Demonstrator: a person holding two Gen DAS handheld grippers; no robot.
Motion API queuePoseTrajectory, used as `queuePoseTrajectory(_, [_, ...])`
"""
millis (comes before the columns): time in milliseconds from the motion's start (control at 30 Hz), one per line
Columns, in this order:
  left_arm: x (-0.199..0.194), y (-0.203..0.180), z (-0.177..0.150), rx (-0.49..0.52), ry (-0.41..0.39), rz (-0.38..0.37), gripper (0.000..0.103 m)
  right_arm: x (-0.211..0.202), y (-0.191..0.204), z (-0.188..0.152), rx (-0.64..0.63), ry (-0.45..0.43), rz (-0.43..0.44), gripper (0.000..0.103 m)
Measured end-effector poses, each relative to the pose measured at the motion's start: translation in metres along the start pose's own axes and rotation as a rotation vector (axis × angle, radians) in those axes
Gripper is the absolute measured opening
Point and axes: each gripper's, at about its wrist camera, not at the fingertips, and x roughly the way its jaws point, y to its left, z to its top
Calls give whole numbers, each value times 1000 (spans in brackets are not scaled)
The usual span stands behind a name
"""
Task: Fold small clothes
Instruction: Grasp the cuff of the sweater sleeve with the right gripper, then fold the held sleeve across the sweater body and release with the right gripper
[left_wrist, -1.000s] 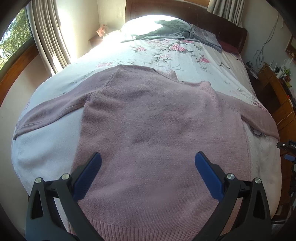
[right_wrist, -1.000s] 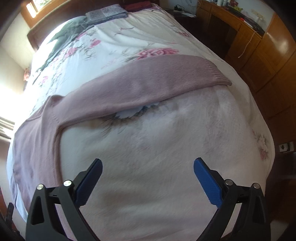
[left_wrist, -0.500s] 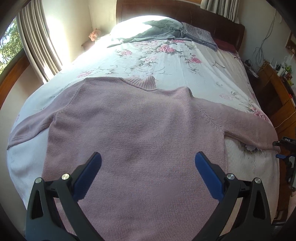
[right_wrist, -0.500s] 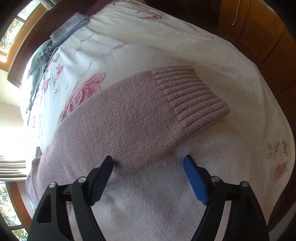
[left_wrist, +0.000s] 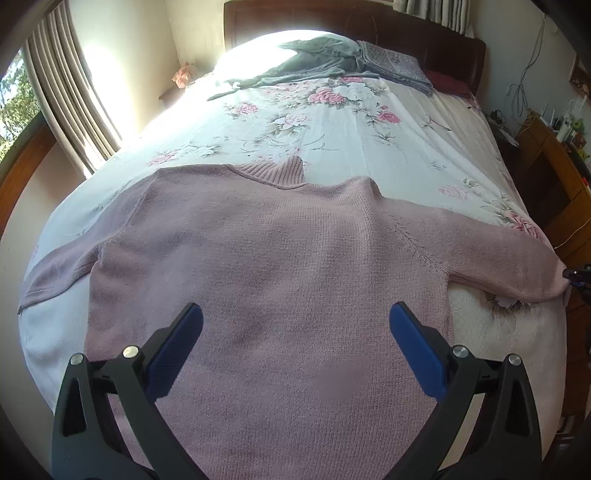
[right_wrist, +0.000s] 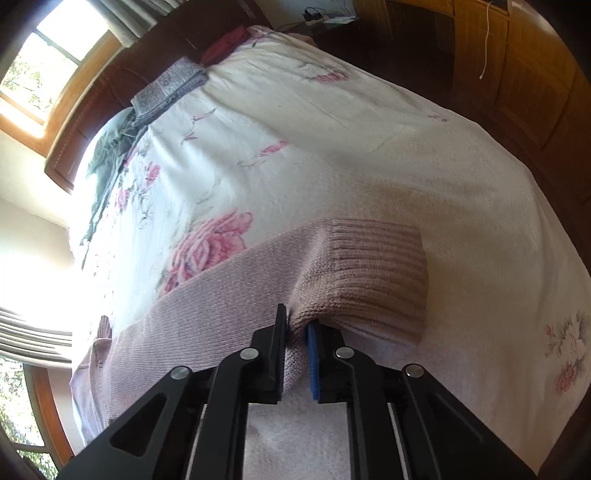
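Garment: a pale pink knitted sweater (left_wrist: 273, 266) lay flat on a bed with a white quilt printed with pink roses (left_wrist: 332, 122), body centred, both sleeves spread outward, ribbed collar pointing toward the headboard.
Right gripper: the right gripper (right_wrist: 295, 332) had its jaws clenched on the lower edge of the right sleeve (right_wrist: 229, 306), just beside the ribbed cuff (right_wrist: 373, 266), the knit bunched between them.
Change: half a second before, those jaws stood wide apart over the sleeve; they had since closed on it. The cuff now puckered at the pinch.
Left gripper: the left gripper (left_wrist: 295, 325) hovered above the sweater's lower body, jaws released and spread wide, touching nothing, much as a moment earlier.
Meaning: the first fold seemed ready to begin, probably carrying the right sleeve inward across the body.
Risk: the grip took only the sleeve's edge, so the loose knit could slip.
Background: a grey garment (left_wrist: 314, 62) and a folded patterned cloth (left_wrist: 395, 64) lay near the headboard, well apart.
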Motion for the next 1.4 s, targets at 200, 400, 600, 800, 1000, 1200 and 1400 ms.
queuePoseTrajectory(200, [8,27,5,-32,8,2,100,-19,77,-22,-164,-35,111,7])
queuePoseTrajectory(400, [15,59,9,-58,13,1,100,-18,187,-77,-377,1,213,6])
queuePoseTrajectory(600, [19,94,11,-85,19,-5,100,21,283,-145,-555,76,235,6])
queuePoseTrajectory(800, [23,120,8,-95,37,-9,100,65,315,-194,-622,148,169,9])
queuePoseTrajectory(1000, [28,121,9,-95,47,-41,100,66,300,-219,-635,196,199,27])
queuePoseTrajectory(1200, [35,73,15,-34,70,-147,100,26,262,-222,-614,155,211,28])
queuePoseTrajectory(1400, [73,10,28,-6,169,-269,100,-5,209,-209,-529,98,181,33])
